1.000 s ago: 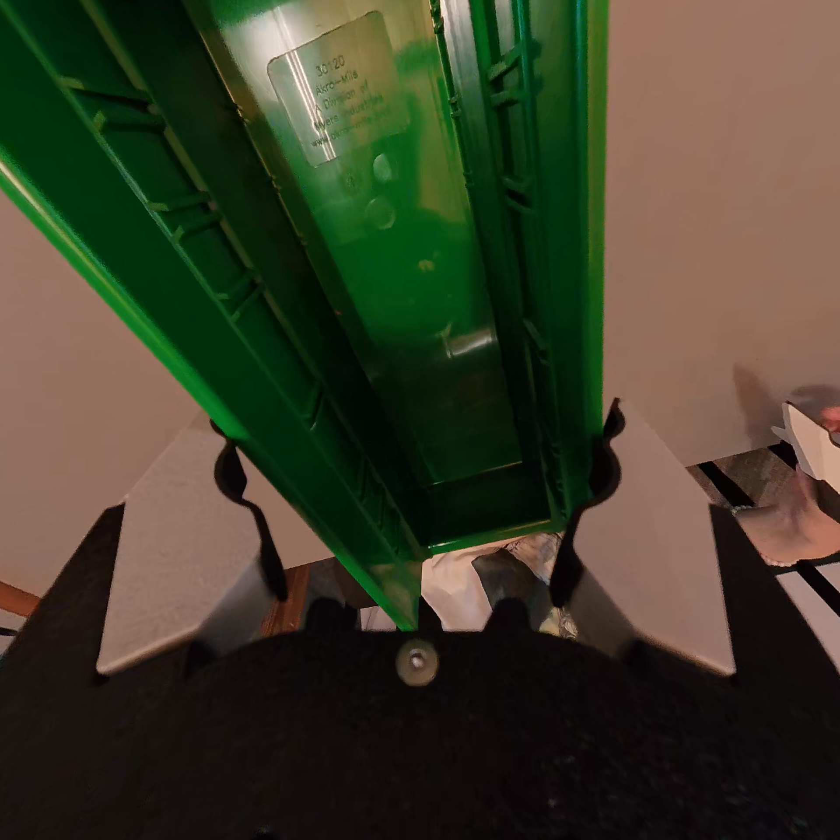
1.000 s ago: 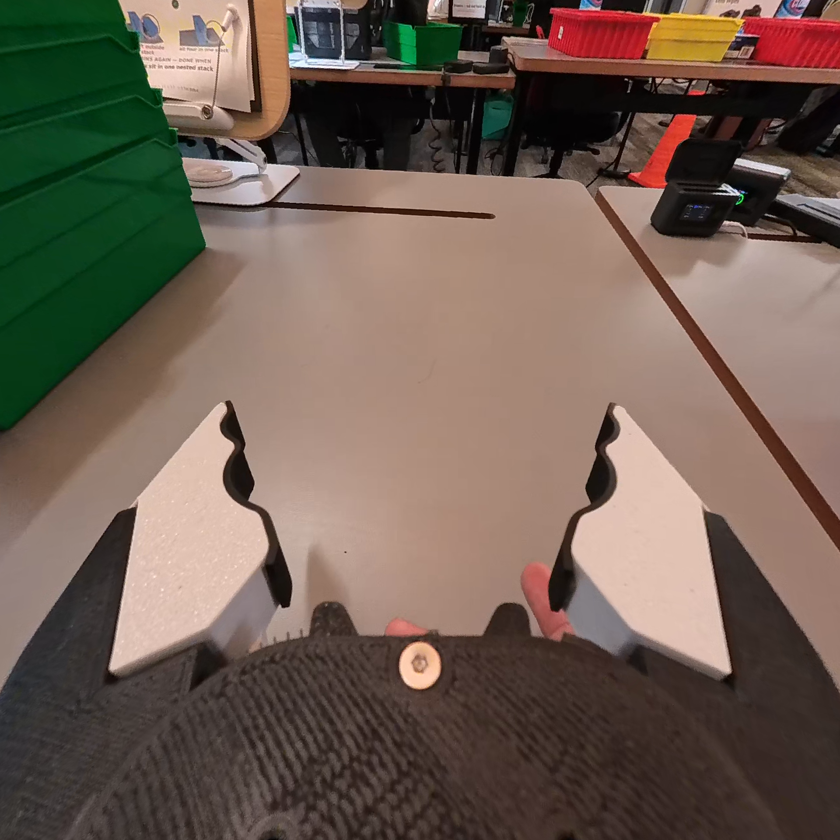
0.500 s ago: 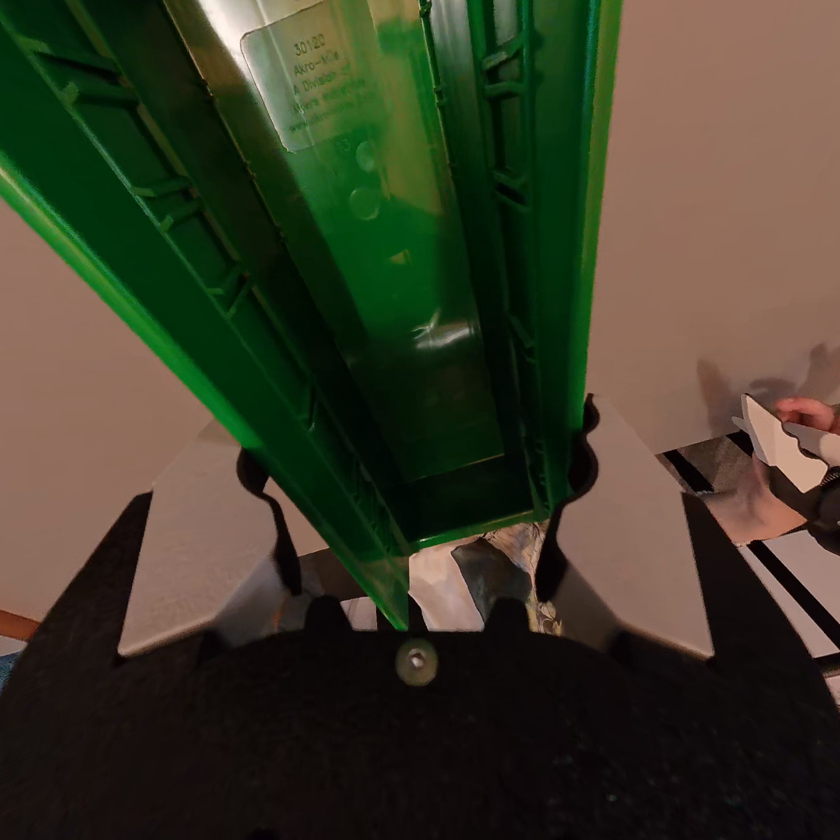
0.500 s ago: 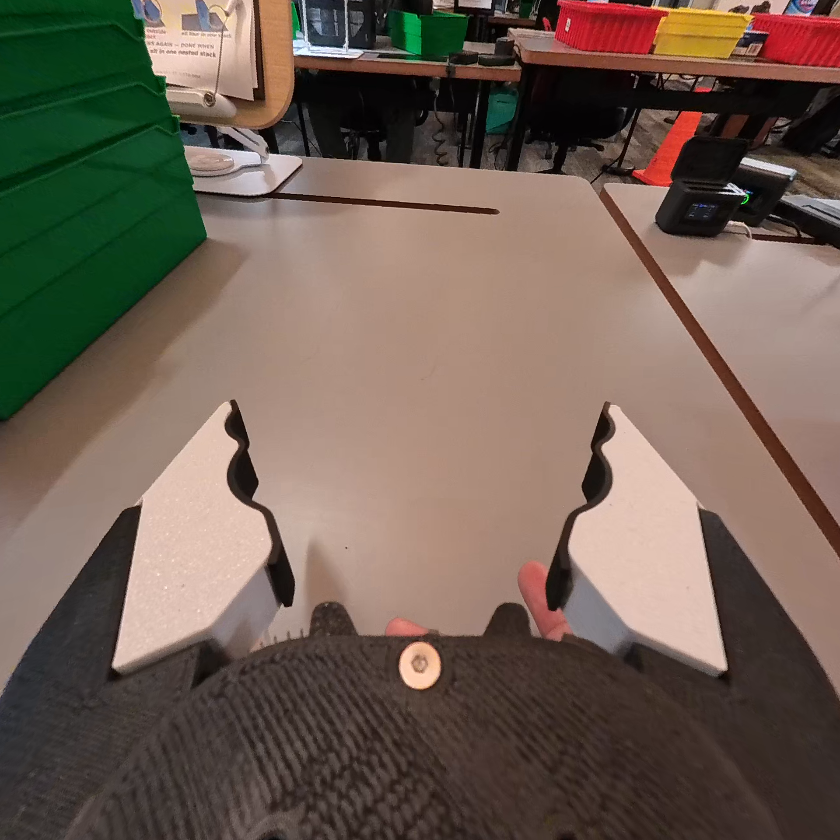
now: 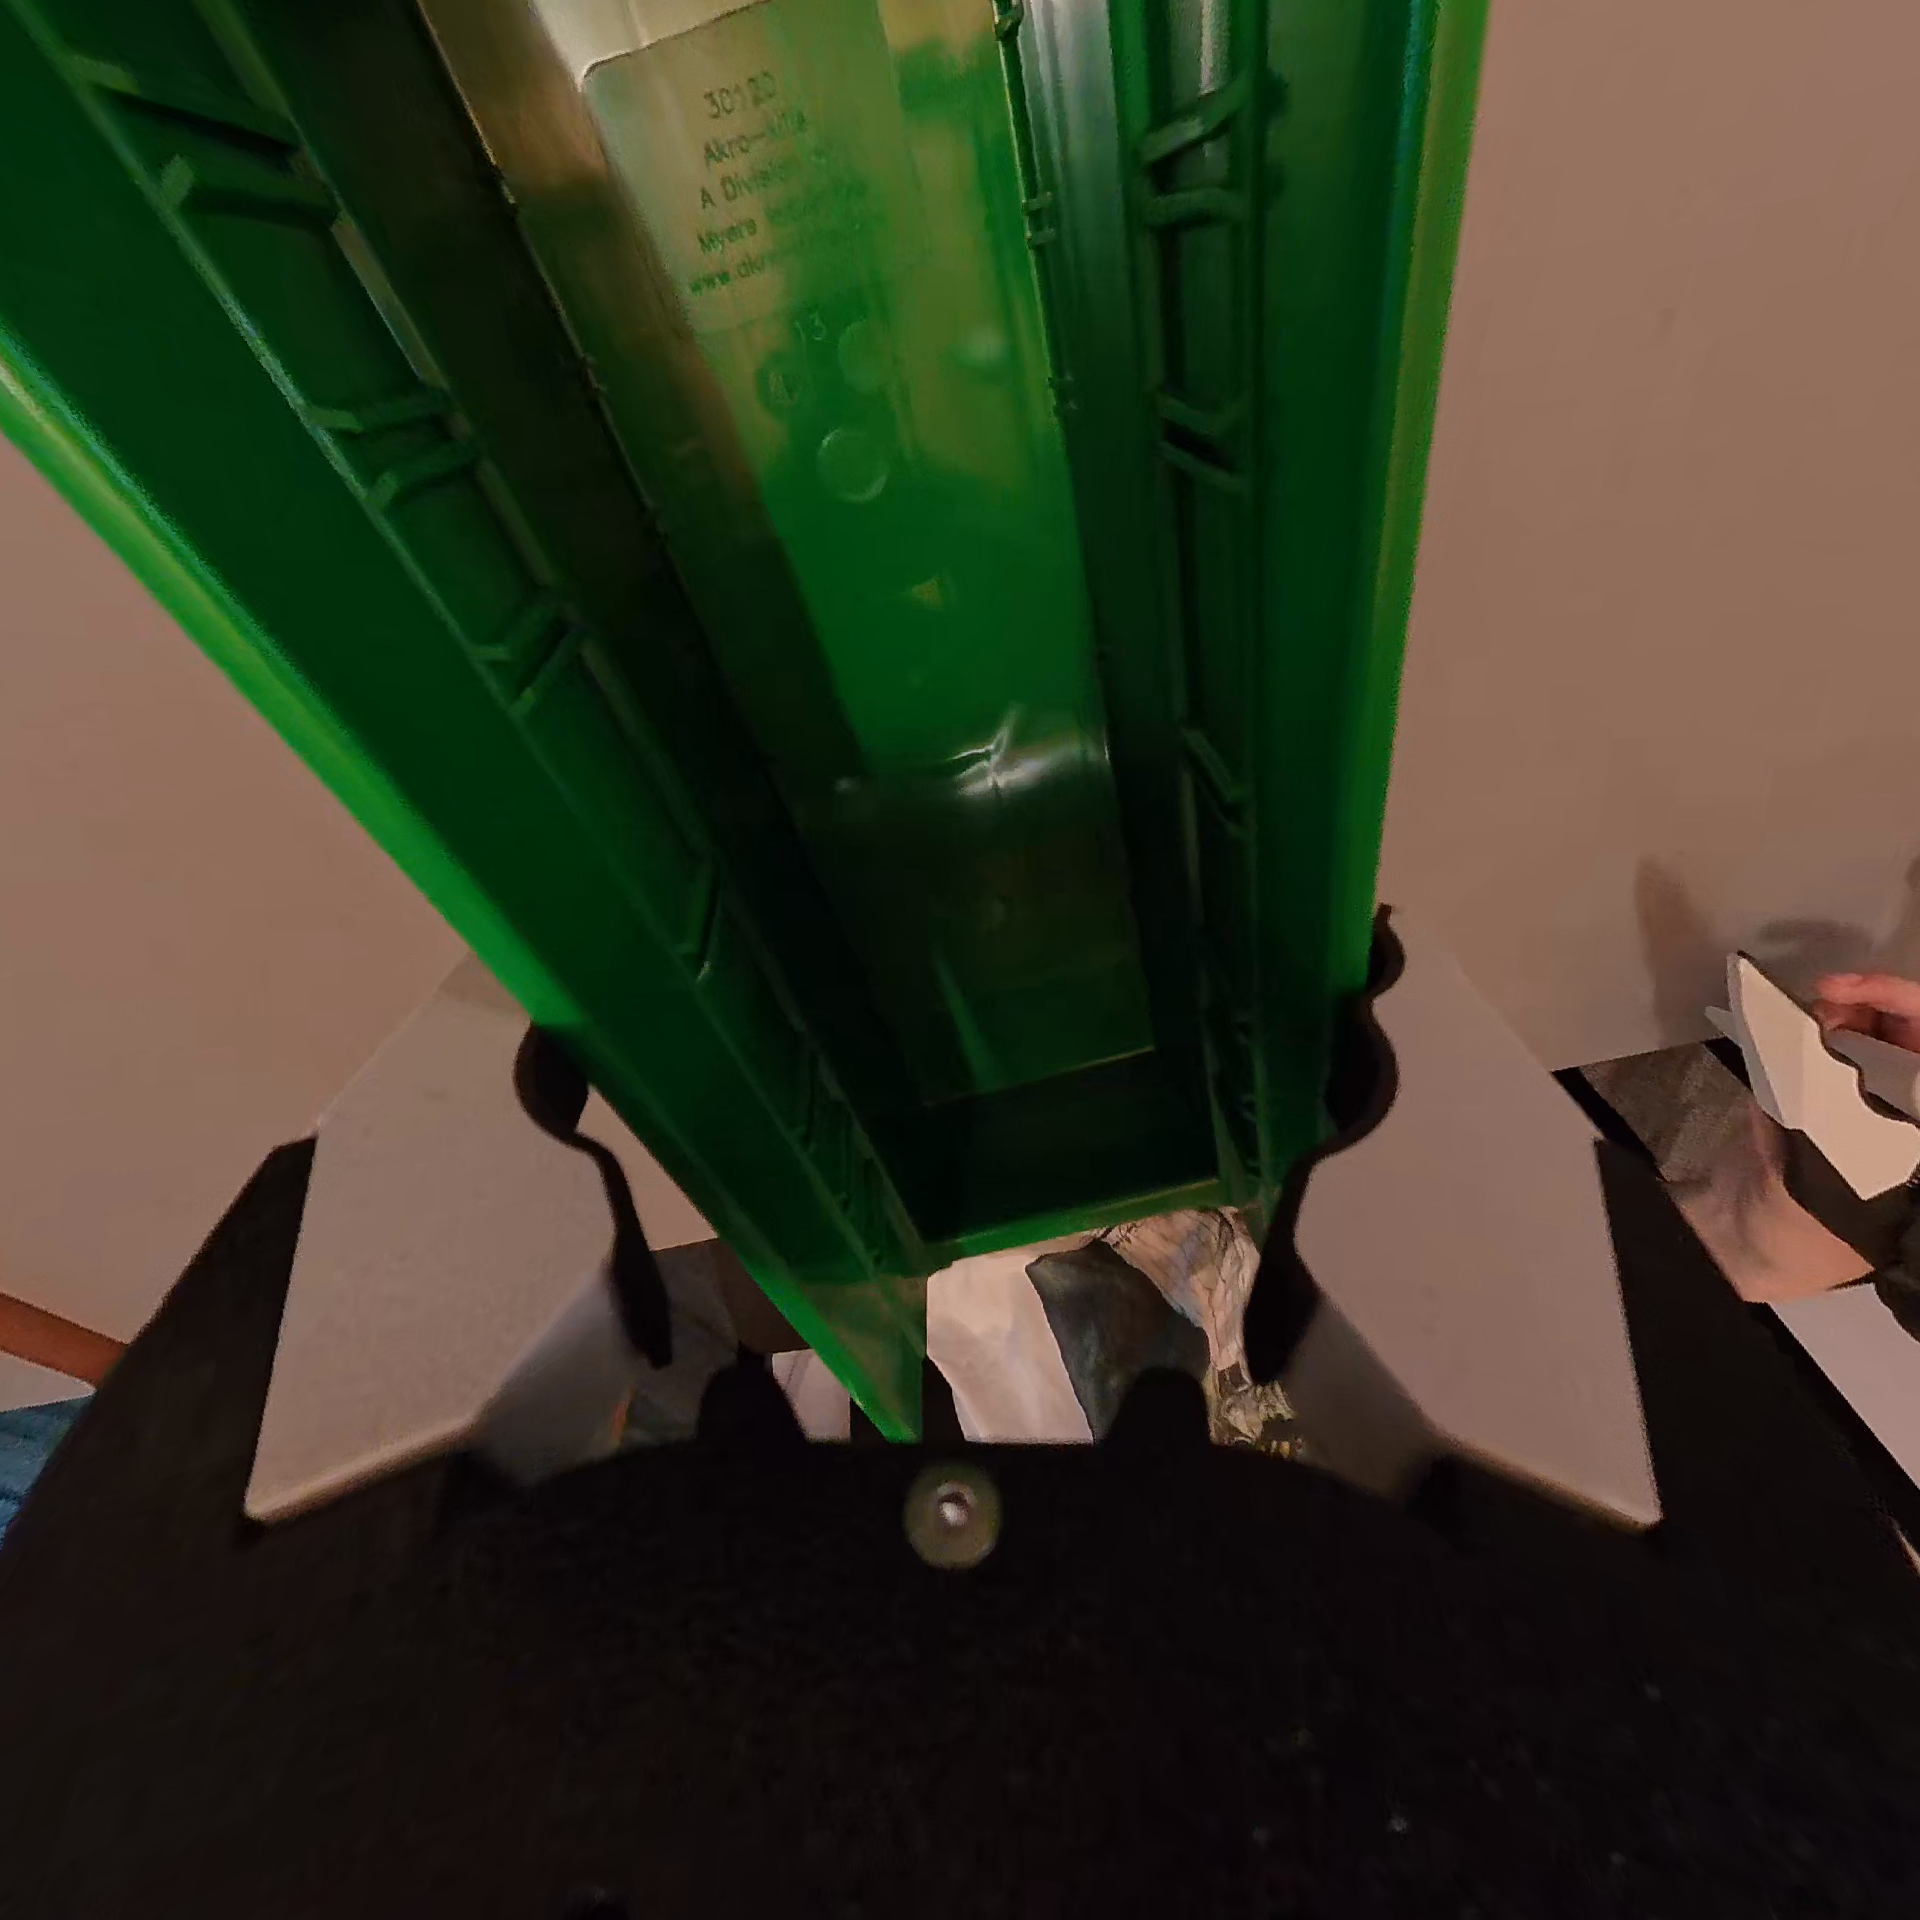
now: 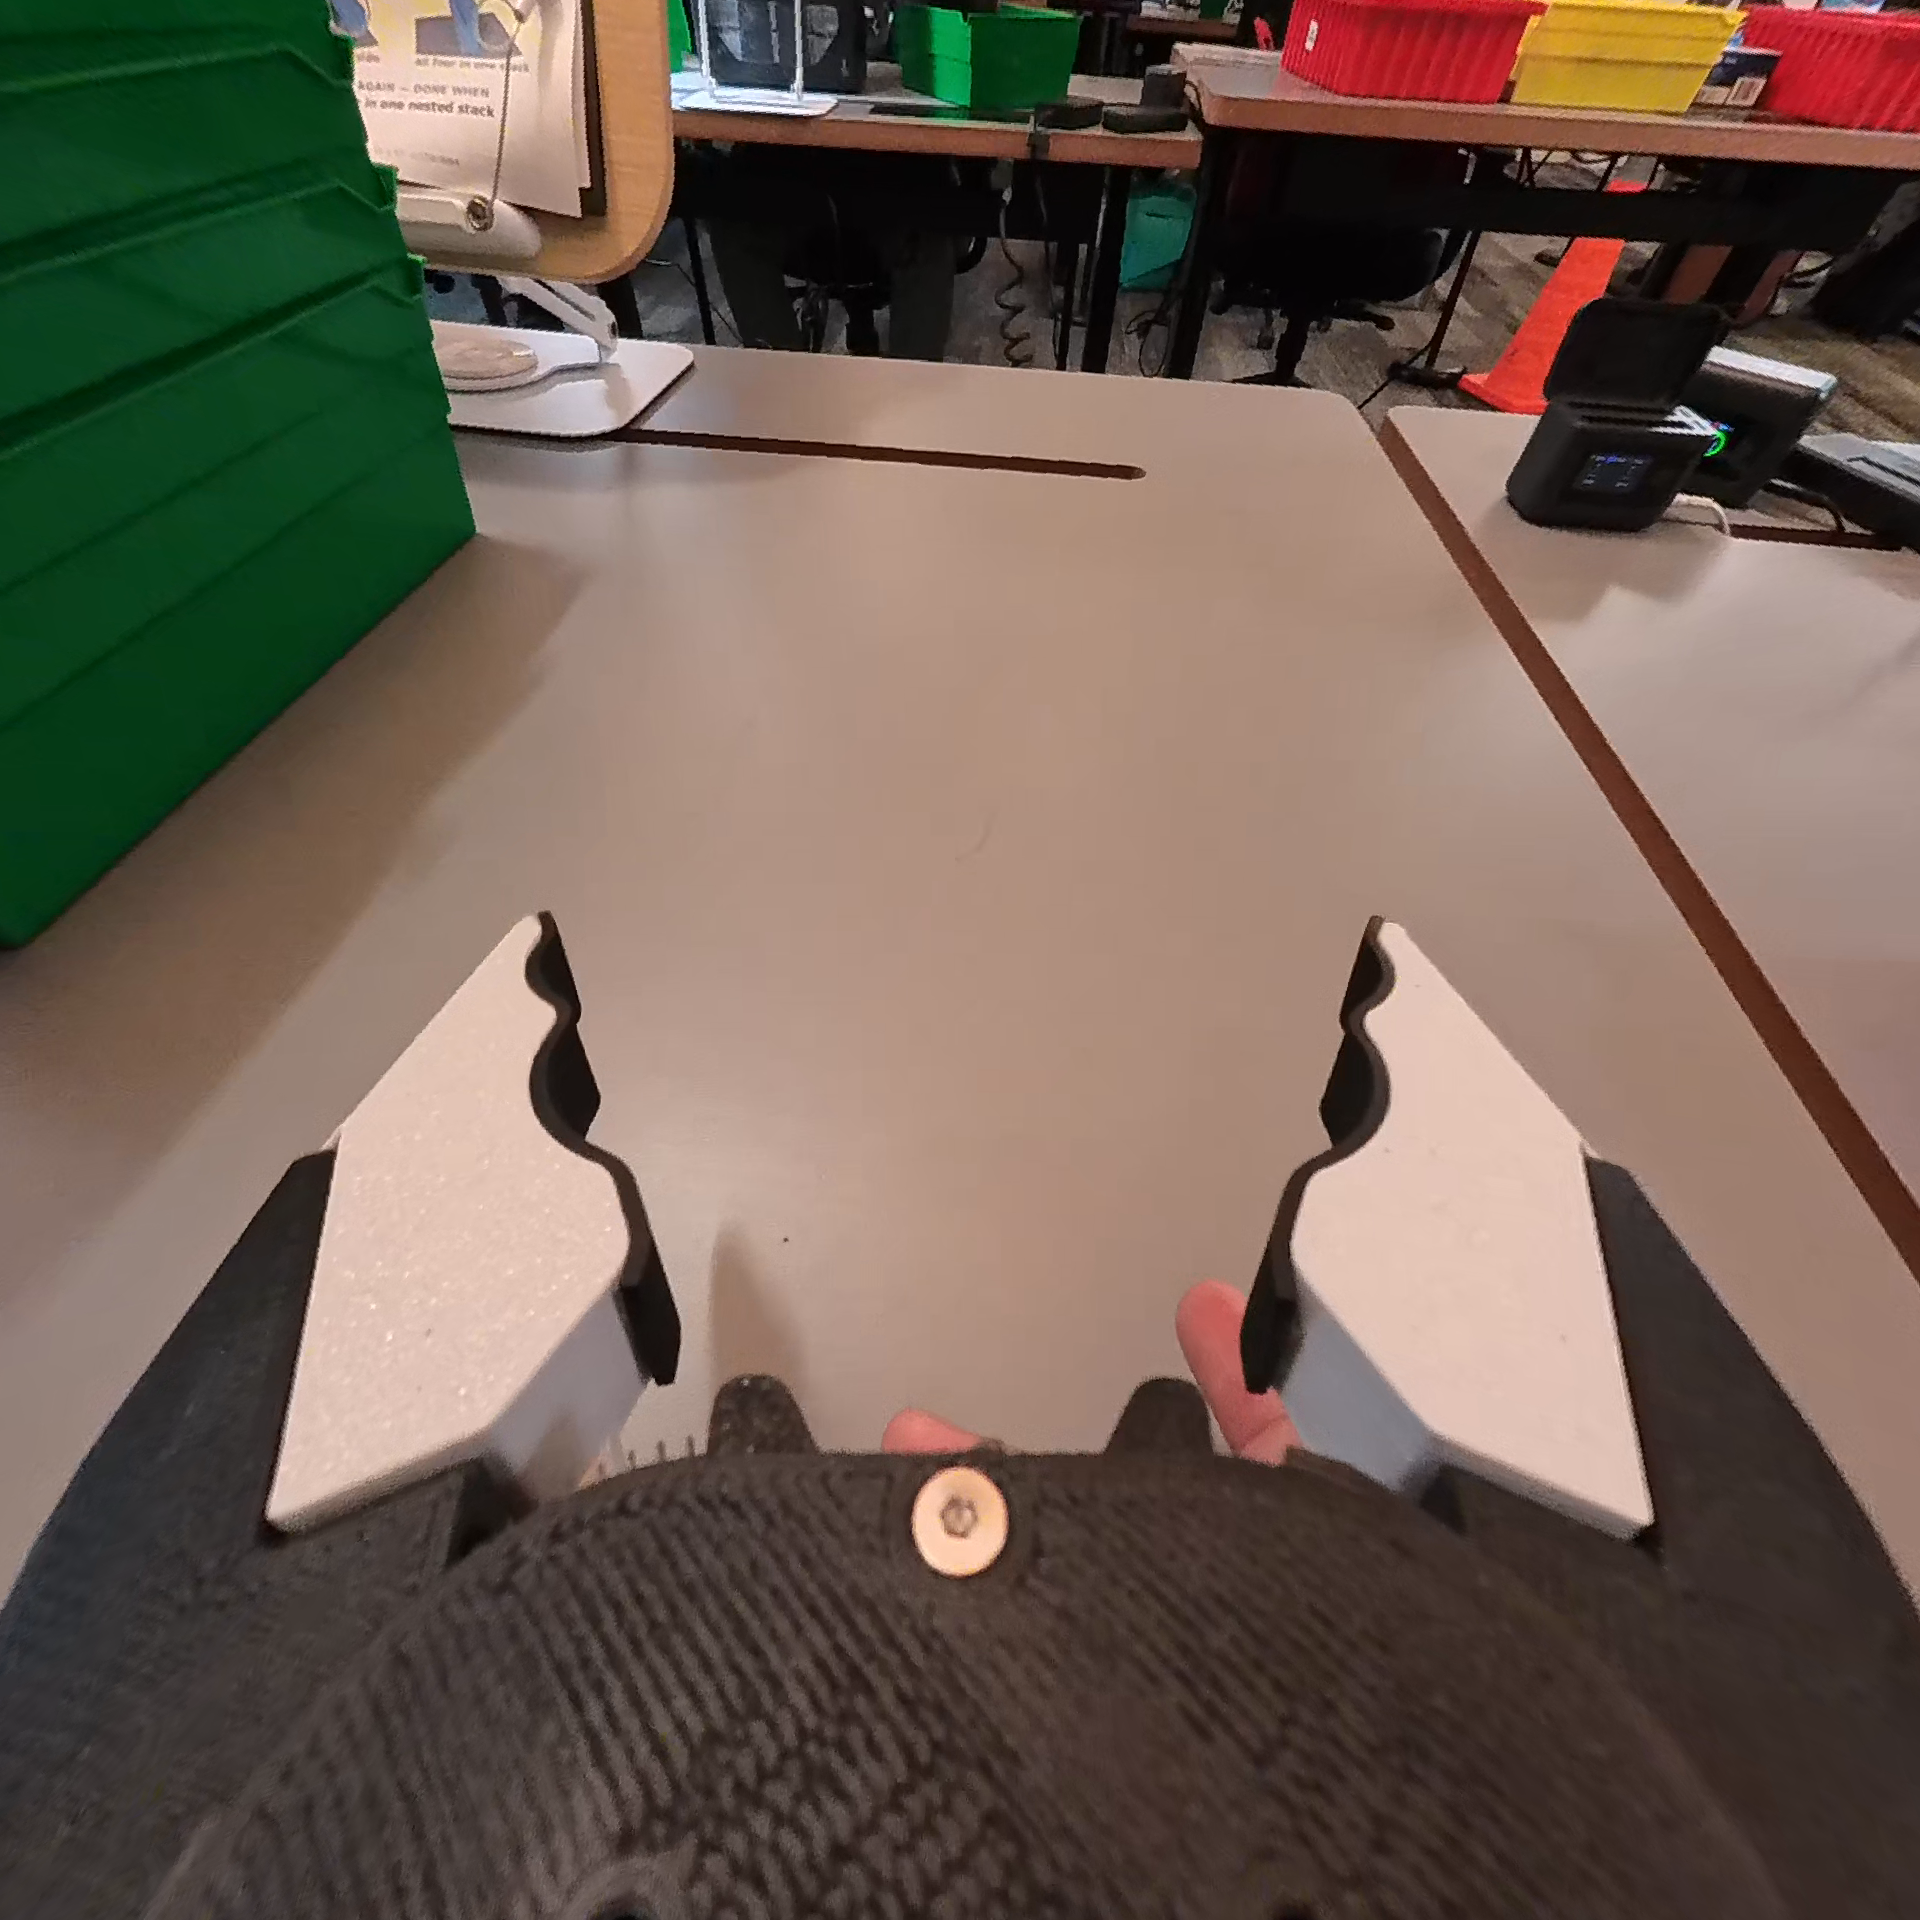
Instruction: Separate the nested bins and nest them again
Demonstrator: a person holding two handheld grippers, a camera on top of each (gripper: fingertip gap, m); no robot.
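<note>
The left tool (image 5: pixel 956 1049) has a green bin (image 5: pixel 904 582) clamped by its end, jaws pressed against both outer walls, and the bin reaches out over the tabletop (image 5: pixel 1662 520) with its underside turned up to the wrist camera. Over the last second the fingers have drawn in a touch tighter on the bin, and it has swung slightly in the grip. My read: that bin is off the pile and is being carried to wherever it gets set down.

Over to the green stack (image 6: pixel 197 436), our landmark: it sits on the tabletop's left side, several bins still nested, rims stepped one above another. Right of the stack hangs the right tool (image 6: pixel 961 1049), jaws spread wide, nothing in them, and it has crept a little farther from the stack.

Behind the stack stand an instruction sheet on a stand (image 6: pixel 488 114) and a white base plate (image 6: pixel 561 374). Far right of it, on a neighbouring surface, is a small black device (image 6: pixel 1631 436). Between stack and device the tabletop is bare, so I'd say nothing blocks a set-down there.
</note>
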